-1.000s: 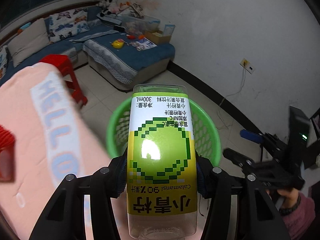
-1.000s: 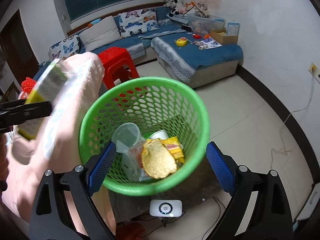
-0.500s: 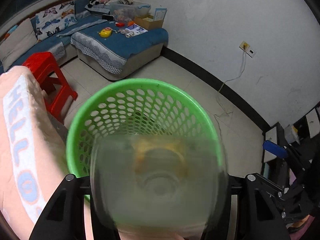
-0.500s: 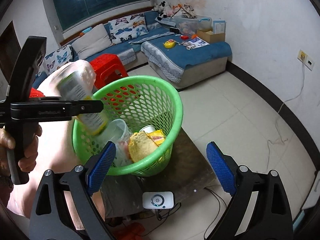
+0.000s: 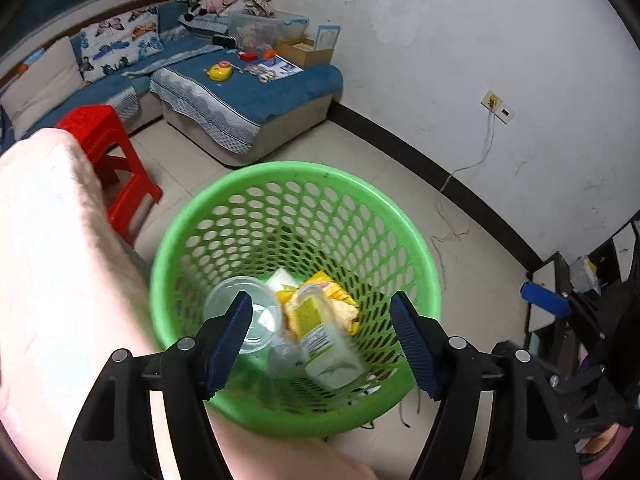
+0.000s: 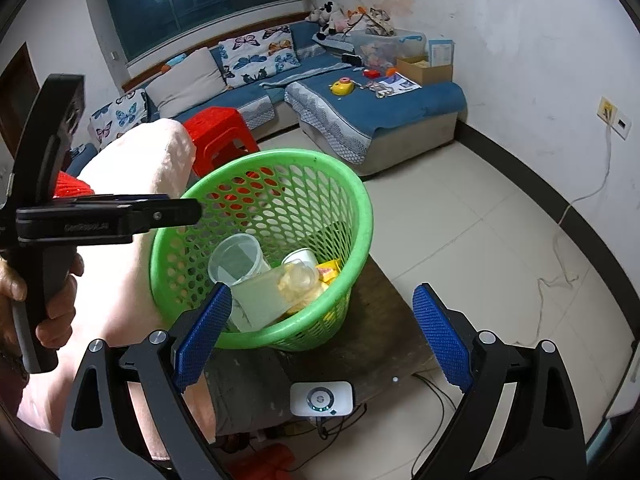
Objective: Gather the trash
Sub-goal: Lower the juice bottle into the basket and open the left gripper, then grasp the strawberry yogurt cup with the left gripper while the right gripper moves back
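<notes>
A green mesh basket [image 5: 320,172] stands on a dark low table; it also shows in the right wrist view [image 6: 360,216]. Inside lie a juice bottle with a green-yellow label [image 5: 320,336], a clear plastic cup [image 5: 240,304], a white cup [image 6: 302,258] and yellow wrappers [image 5: 336,292]. My left gripper [image 5: 322,344] is open and empty, right above the basket's near rim. In the right wrist view it hangs over the basket's left rim [image 6: 176,212]. My right gripper [image 6: 320,332] is open and empty, just in front of the basket.
A pink towel [image 5: 52,260] covers something left of the basket. A red stool [image 5: 108,148] stands behind it. A blue sofa [image 5: 248,92] with toys lies at the back. A white device [image 6: 322,398] sits on the table's front edge. Cables run along the floor by the wall.
My left gripper opened and let go of the juice bottle, which dropped into the basket. The right gripper drew back a little from the basket.
</notes>
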